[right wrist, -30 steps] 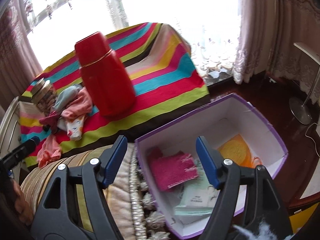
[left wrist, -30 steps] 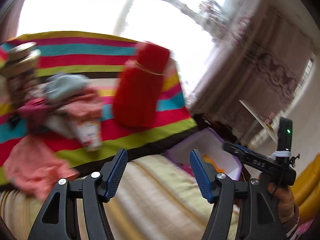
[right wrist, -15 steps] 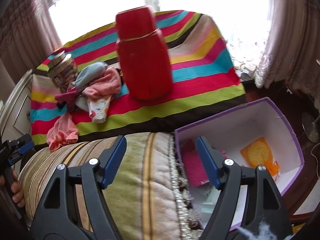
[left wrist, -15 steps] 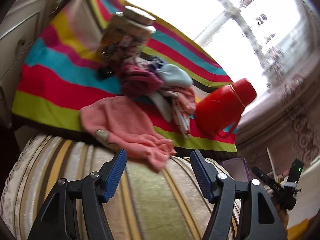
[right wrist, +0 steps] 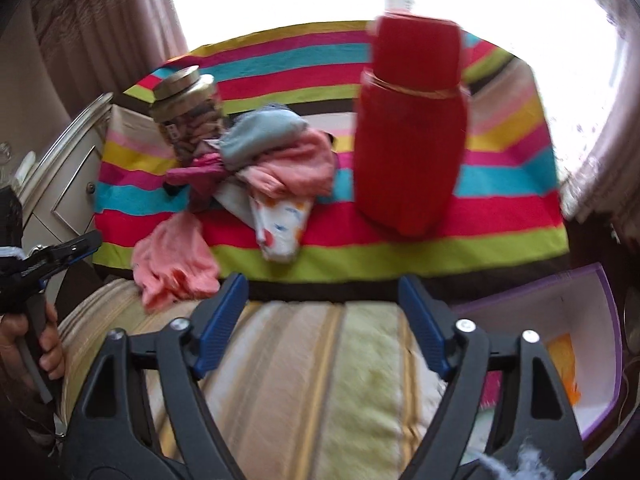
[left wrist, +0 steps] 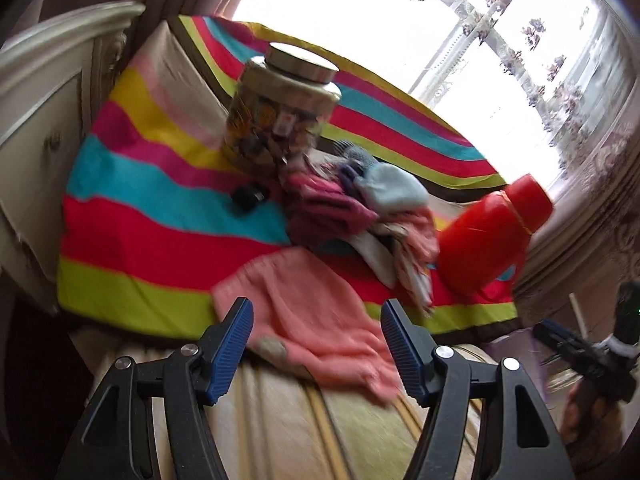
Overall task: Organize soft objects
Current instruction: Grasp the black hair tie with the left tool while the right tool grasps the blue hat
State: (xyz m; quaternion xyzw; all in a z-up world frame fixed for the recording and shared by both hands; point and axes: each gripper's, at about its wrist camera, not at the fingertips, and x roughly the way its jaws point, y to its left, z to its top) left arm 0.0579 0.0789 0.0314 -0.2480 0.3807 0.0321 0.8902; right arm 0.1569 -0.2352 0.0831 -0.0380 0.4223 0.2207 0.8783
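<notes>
Left gripper (left wrist: 316,336): jaws spread, empty. The pink cloth (left wrist: 316,320) lies at 12 o'clock just beyond them, draped over the striped blanket (left wrist: 132,208) edge, long axis running 10 to 4 o'clock. Right gripper (right wrist: 322,312): jaws spread, empty, with the cloth at 10 o'clock, farther off. Judgement: the left is nearer for the pick; the purple box (right wrist: 596,304) waits at the right's 3 o'clock.
</notes>
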